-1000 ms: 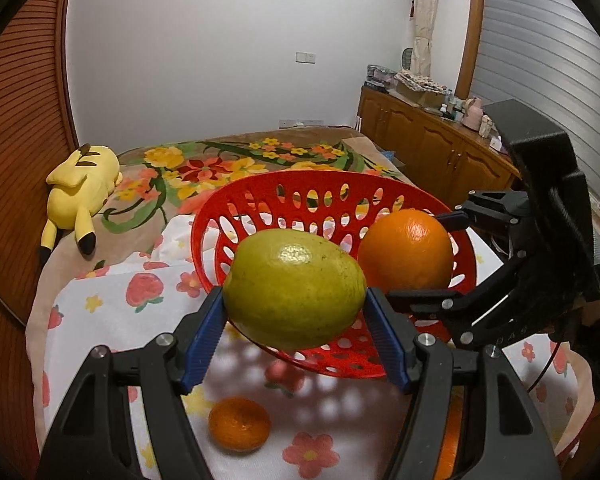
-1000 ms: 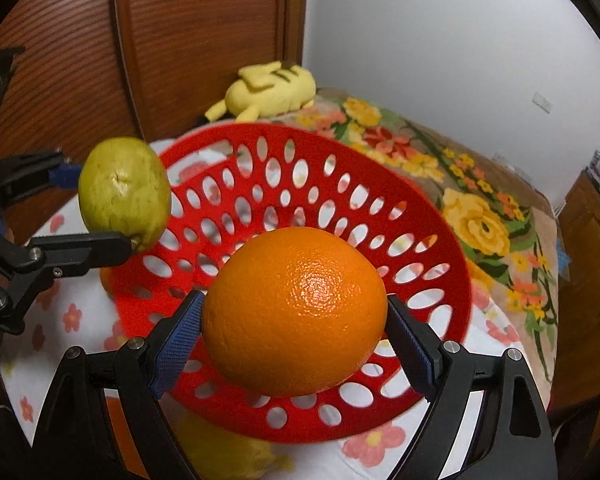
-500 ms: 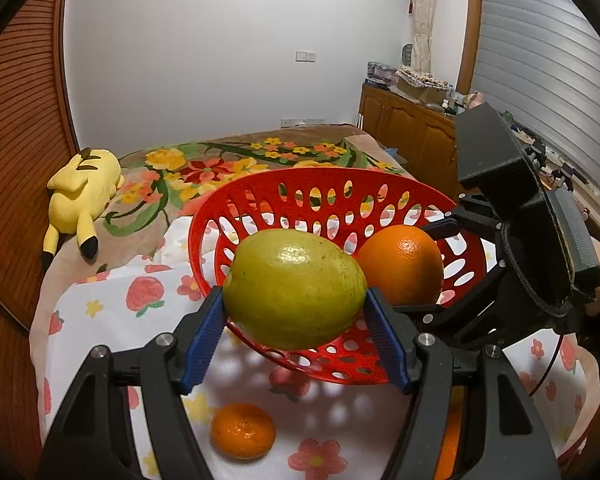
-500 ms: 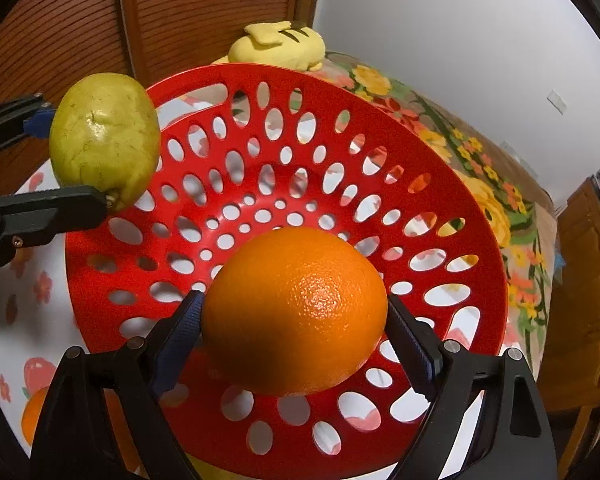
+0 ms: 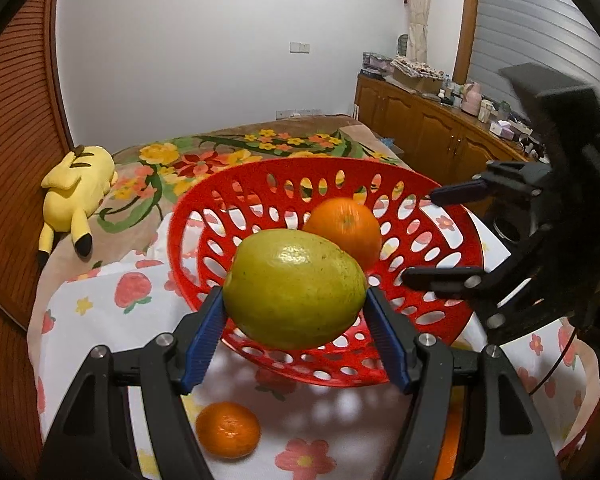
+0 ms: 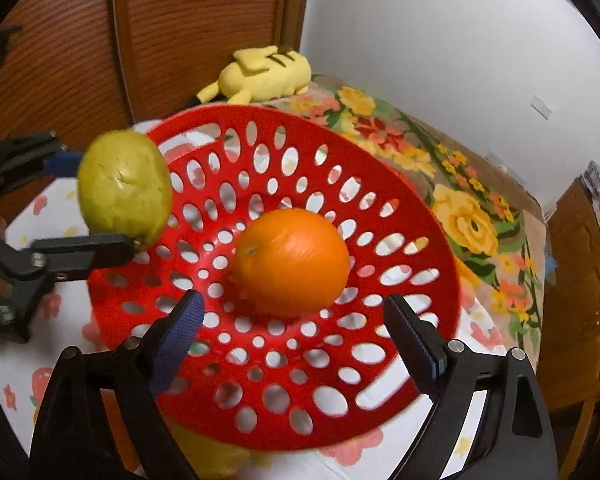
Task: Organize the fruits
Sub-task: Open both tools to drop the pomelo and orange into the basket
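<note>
The orange [image 6: 292,260] is now lying free in the red basket [image 6: 380,412]; the right claw [image 6: 296,336] has just been opening, with nothing between its jaws. The left claw [image 5: 294,344] is gripping the green fruit [image 5: 294,288] above the near rim, probably going in next.

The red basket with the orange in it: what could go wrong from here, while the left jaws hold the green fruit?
1. The orange lies loose in the sloped red basket; dropping the green fruit from the left gripper could knock it rolling.
2. The right gripper, jaws just opened and empty, hangs over the basket and may catch its rim.
3. The small orange outside could be overlooked.
</note>
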Tool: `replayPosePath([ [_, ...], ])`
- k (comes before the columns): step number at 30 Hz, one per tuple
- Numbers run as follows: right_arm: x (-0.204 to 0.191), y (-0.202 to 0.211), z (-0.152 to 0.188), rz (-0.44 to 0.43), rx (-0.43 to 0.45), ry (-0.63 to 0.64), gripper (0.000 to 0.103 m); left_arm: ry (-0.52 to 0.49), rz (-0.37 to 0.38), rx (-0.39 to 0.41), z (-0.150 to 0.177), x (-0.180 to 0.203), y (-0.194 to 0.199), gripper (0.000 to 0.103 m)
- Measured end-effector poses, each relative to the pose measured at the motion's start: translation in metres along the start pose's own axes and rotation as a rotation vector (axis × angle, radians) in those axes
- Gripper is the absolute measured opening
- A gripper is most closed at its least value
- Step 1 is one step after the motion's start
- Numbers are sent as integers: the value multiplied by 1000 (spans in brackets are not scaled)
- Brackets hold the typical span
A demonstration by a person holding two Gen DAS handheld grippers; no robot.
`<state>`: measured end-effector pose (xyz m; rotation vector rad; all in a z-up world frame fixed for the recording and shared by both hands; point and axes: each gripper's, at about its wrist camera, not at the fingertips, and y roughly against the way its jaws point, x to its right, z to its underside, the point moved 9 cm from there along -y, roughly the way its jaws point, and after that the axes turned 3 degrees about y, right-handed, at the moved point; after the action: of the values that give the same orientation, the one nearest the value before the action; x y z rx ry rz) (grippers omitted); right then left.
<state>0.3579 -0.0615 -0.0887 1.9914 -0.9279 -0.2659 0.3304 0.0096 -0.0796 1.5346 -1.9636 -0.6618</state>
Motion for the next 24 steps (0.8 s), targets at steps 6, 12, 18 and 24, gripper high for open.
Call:
replayPosePath([
  [6,7,21,6,6,44,-37,93,-9,-10,-9,2,6,-4,69],
  [12,7,33,10,4,69,-67,93,6,-2,20,0,8,5,69],
  [18,8,54,16,8,114,-108,93,18,12,31,9,9,18,71],
  [24,1,86,20,31,177,-155,93,12,18,44,22,14,36,72],
])
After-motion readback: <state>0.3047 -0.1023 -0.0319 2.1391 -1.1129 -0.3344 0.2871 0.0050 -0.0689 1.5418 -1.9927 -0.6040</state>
